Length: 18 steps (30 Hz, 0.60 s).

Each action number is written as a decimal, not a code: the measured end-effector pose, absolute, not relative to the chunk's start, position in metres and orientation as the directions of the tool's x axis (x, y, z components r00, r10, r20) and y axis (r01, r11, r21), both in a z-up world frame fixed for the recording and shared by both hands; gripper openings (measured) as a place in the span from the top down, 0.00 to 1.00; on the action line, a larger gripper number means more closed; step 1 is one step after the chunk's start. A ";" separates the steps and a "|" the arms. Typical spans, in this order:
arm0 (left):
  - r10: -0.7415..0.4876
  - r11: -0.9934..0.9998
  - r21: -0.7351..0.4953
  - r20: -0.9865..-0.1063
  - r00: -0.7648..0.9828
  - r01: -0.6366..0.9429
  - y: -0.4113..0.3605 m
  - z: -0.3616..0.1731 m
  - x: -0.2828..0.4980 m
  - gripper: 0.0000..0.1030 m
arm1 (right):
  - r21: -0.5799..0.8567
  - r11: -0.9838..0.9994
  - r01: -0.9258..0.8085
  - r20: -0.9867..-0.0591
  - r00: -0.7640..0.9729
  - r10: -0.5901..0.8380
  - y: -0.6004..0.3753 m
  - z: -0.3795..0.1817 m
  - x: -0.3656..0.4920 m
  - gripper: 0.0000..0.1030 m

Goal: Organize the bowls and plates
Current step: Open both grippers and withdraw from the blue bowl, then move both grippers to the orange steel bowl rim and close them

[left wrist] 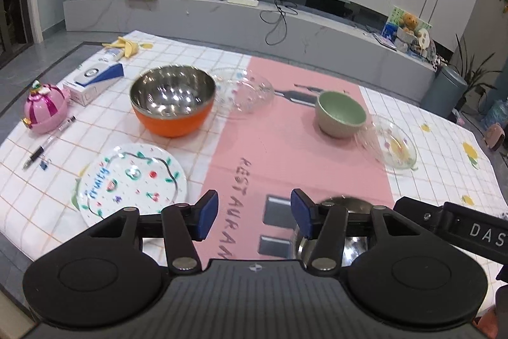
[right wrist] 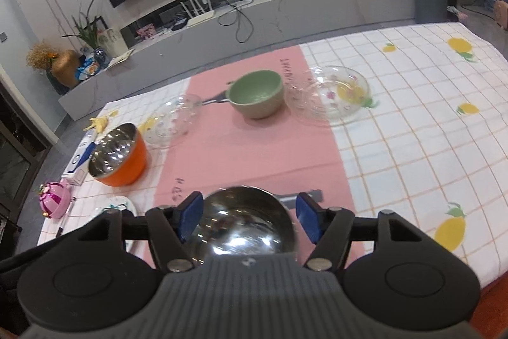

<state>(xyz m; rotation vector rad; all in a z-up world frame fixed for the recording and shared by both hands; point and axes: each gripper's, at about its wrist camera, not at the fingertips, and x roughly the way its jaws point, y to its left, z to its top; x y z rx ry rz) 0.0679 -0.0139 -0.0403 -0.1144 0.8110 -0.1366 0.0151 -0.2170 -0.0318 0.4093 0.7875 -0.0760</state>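
My left gripper point(left wrist: 254, 212) hangs open over the pink runner point(left wrist: 285, 142) with nothing between its blue pads. To its left lies a painted white plate point(left wrist: 130, 180). My right gripper point(right wrist: 249, 212) is open above a small steel bowl point(right wrist: 244, 221), which sits on the runner below and between its pads; they do not press on it. That steel bowl point(left wrist: 355, 240) shows partly behind the left gripper's right finger. Farther back stand an orange bowl with a steel inside point(left wrist: 173, 102), a green bowl point(left wrist: 339, 113) and two clear glass plates point(left wrist: 244, 91) point(left wrist: 392, 145).
On the table's left side are a pink ornament-shaped box point(left wrist: 46, 110), a pen point(left wrist: 47, 143), a white and blue carton point(left wrist: 93, 81) and a banana peel point(left wrist: 127, 46). The checked cloth point(right wrist: 412, 148) spreads to the right. A low TV bench point(left wrist: 222, 18) runs behind.
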 end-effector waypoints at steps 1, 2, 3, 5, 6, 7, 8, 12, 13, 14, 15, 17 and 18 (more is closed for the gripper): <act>-0.160 0.986 -0.151 -0.710 0.686 0.074 -0.010 -0.038 0.070 0.41 | 0.325 0.923 0.206 -0.701 0.708 0.089 -0.212 -0.030 0.018 0.36; -0.158 0.986 -0.151 -0.705 0.691 0.072 -0.007 -0.037 0.072 0.41 | 0.322 0.926 0.195 -0.700 0.708 0.094 -0.208 -0.028 0.021 0.36; -0.156 0.986 -0.152 -0.700 0.696 0.068 -0.001 -0.036 0.074 0.41 | 0.322 0.929 0.182 -0.697 0.710 0.102 -0.203 -0.027 0.024 0.36; -0.146 0.987 -0.154 -0.693 0.706 0.054 0.009 -0.033 0.079 0.41 | 0.317 0.936 0.156 -0.691 0.713 0.115 -0.193 -0.025 0.031 0.36; -0.141 0.987 -0.156 -0.689 0.711 0.045 0.015 -0.031 0.082 0.41 | 0.313 0.939 0.144 -0.690 0.714 0.120 -0.187 -0.024 0.035 0.36; -0.135 0.987 -0.159 -0.685 0.716 0.034 0.022 -0.030 0.085 0.41 | 0.311 0.941 0.135 -0.687 0.715 0.125 -0.183 -0.023 0.038 0.36; -0.129 0.986 -0.162 -0.681 0.721 0.024 0.028 -0.029 0.088 0.41 | 0.310 0.943 0.125 -0.685 0.717 0.130 -0.178 -0.023 0.042 0.36; -0.110 0.984 -0.179 -0.665 0.739 -0.015 0.054 -0.027 0.100 0.41 | 0.305 0.948 0.090 -0.688 0.709 0.154 -0.160 -0.023 0.061 0.36; -0.106 0.983 -0.183 -0.665 0.740 -0.024 0.060 -0.028 0.104 0.41 | 0.304 0.949 0.082 -0.692 0.704 0.161 -0.156 -0.024 0.067 0.36; -0.103 0.982 -0.186 -0.665 0.740 -0.030 0.065 -0.029 0.108 0.41 | 0.304 0.950 0.075 -0.695 0.699 0.167 -0.152 -0.025 0.072 0.36; -0.100 0.981 -0.188 -0.666 0.739 -0.037 0.069 -0.029 0.111 0.41 | 0.304 0.950 0.068 -0.699 0.693 0.174 -0.147 -0.026 0.079 0.36; -0.093 0.981 -0.190 -0.671 0.736 -0.049 0.077 -0.031 0.119 0.41 | 0.301 0.952 0.056 -0.708 0.682 0.184 -0.136 -0.028 0.090 0.36; -0.092 0.980 -0.191 -0.673 0.734 -0.053 0.081 -0.033 0.124 0.41 | 0.298 0.953 0.050 -0.713 0.676 0.188 -0.130 -0.028 0.098 0.36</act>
